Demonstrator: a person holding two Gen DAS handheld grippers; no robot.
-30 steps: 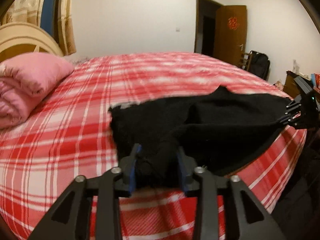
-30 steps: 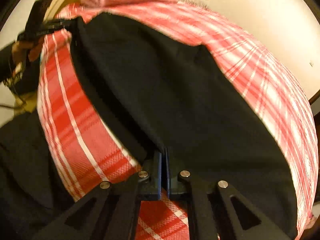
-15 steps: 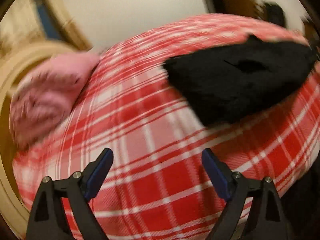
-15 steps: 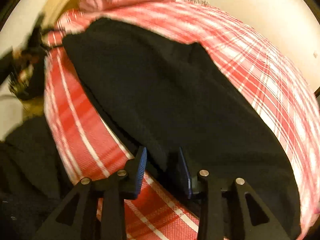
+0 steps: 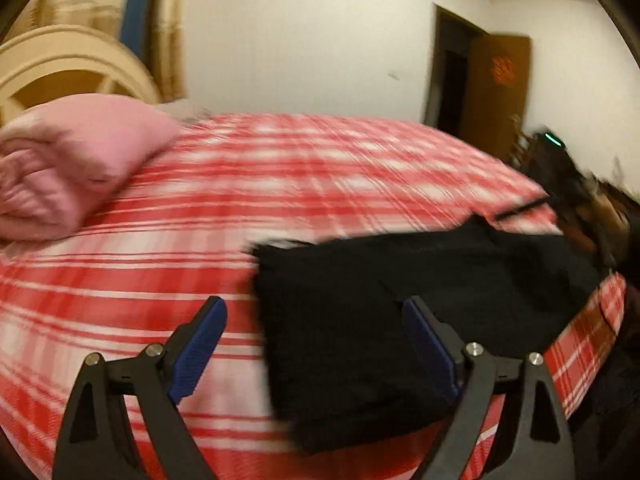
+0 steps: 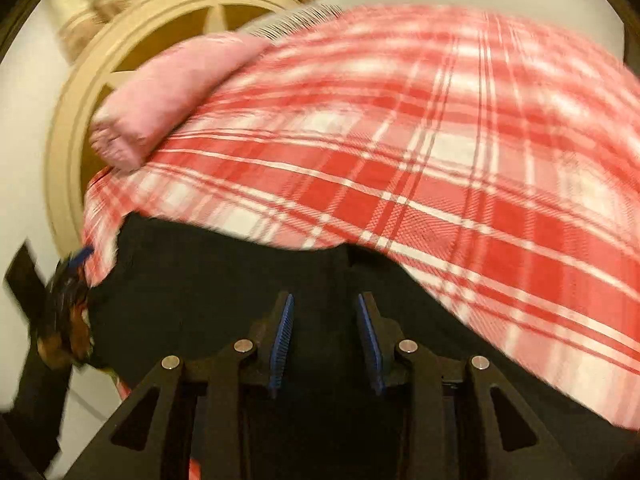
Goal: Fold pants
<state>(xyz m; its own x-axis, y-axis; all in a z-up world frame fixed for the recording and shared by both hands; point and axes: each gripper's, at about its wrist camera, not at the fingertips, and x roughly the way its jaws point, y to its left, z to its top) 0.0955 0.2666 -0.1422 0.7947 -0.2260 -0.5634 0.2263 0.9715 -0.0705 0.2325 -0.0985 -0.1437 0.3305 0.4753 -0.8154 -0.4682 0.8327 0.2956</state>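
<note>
The black pants (image 5: 408,312) lie folded flat near the front edge of the red plaid bed (image 5: 280,184). My left gripper (image 5: 316,344) is open wide just above their left edge, with nothing between its blue pads (image 5: 198,350). In the right wrist view the pants (image 6: 208,292) spread dark below the plaid. My right gripper (image 6: 325,340) is open over them, and no cloth is pinched between its pads. The other gripper (image 6: 60,300) shows blurred at the left edge. Both views are motion-blurred.
A pink pillow (image 5: 68,164) rests at the bed's head against a cream headboard (image 5: 60,68). A brown door (image 5: 496,88) stands open in the far wall. The right gripper with a green light (image 5: 556,152) is visible at the bed's right side. Plaid bedding (image 6: 420,152) stretches beyond the pants.
Both grippers let go of the pants, which now lie flat. The left gripper opened wide and swung about; the right gripper opened further and tilted up toward the headboard.
</note>
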